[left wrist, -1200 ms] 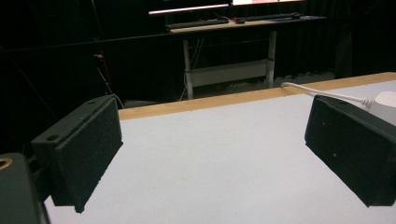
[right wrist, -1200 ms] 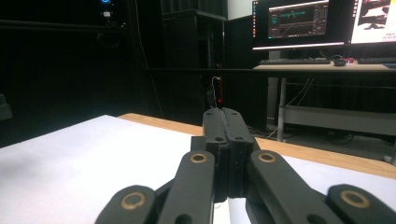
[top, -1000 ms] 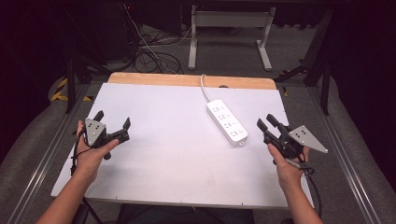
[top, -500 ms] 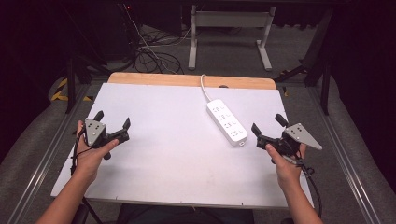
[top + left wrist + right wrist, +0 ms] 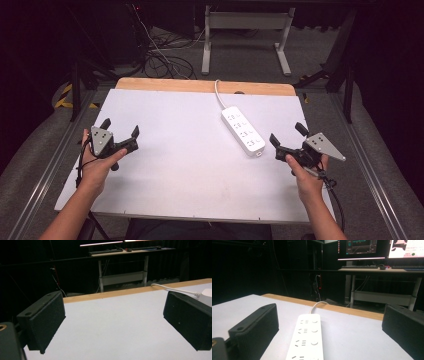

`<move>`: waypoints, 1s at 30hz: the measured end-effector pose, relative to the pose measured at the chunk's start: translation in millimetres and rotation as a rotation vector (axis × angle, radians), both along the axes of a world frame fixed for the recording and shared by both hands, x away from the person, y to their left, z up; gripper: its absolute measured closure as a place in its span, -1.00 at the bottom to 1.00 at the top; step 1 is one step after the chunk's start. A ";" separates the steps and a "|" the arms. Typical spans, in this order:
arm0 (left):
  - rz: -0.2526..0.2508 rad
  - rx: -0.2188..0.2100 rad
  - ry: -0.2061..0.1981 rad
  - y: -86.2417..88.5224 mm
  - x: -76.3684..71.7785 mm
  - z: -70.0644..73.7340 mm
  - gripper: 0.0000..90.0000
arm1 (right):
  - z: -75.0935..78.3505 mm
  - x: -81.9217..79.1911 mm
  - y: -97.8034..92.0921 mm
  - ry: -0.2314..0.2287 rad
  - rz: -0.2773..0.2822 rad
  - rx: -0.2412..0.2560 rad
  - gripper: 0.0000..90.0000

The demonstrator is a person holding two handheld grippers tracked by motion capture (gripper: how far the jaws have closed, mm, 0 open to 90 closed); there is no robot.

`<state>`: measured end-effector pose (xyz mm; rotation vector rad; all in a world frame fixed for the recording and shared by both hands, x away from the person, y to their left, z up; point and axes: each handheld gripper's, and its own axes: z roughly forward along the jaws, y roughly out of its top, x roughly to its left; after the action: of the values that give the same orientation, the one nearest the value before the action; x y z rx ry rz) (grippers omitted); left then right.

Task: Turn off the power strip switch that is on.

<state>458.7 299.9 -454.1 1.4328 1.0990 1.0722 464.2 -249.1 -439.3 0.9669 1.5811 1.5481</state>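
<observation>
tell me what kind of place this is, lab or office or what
Probably a lab or workshop set up for recording. A white table holds just a power strip, a desk behind carries lit monitors and a keyboard, and loose cables lie on the grey floor.

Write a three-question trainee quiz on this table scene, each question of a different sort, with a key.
1. True or false: the white power strip lies nearer the right gripper than the left gripper.
2. Multiple choice: the strip's white cable runs toward
A. the person's edge of the table
B. the far wooden edge
C. the left gripper
3. Fill in: in the right gripper view, the strip lies between the two black ____, which stand apart.

Key: 1 true; 2 B; 3 jaws. Both grippers are open and hold nothing.
</observation>
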 end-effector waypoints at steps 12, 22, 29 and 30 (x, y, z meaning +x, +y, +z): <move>-0.002 0.002 -0.002 1.6 -1.7 0.6 -0.90 | -1.4 1.1 5.4 0.008 0.017 -0.031 -0.97; 0.003 -0.001 0.000 3.3 -2.8 0.5 -0.90 | -1.2 1.4 5.3 0.011 0.014 -0.022 -0.97; 0.000 -0.003 0.000 2.4 -2.8 0.3 -0.90 | -1.8 1.4 4.7 0.012 0.013 -0.027 -0.97; -0.001 -0.003 0.000 2.5 -2.8 0.4 -0.90 | -1.8 1.2 4.7 0.012 0.013 -0.026 -0.97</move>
<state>456.0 302.4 -453.8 1.4308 1.0999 1.0694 465.4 -244.4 -441.1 0.9551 1.6152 1.5297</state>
